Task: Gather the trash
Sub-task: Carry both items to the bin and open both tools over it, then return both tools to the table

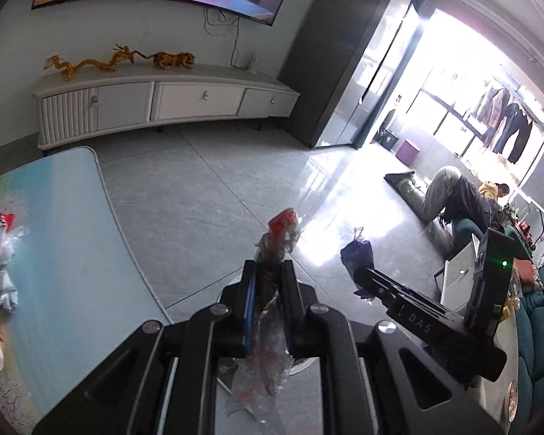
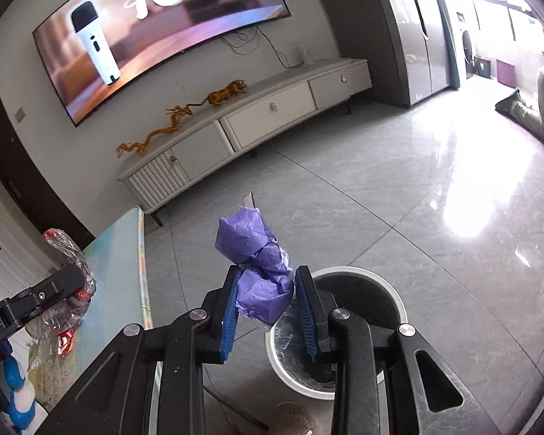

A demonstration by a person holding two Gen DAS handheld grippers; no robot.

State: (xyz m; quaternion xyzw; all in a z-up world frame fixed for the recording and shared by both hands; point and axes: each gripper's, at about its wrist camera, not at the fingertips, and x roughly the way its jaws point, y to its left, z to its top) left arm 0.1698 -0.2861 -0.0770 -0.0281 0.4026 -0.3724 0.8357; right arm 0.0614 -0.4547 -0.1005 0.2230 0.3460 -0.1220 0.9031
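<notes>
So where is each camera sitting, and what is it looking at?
Left wrist: sits on the left gripper, looking along its fingers past a clear and red wrapper to the floor; the right gripper shows.
Right wrist: sits on the right gripper, looking over a purple wad to the trash bin; the left gripper shows.
Both share the TV, white cabinet and table.

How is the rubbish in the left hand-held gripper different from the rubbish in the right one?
The clear wrapper with red print is see-through; the purple wad is opaque. The wrapper is long, thin and trailing; the wad is bunched into lumps. Both are crumpled and pinched between blue pads.
</notes>
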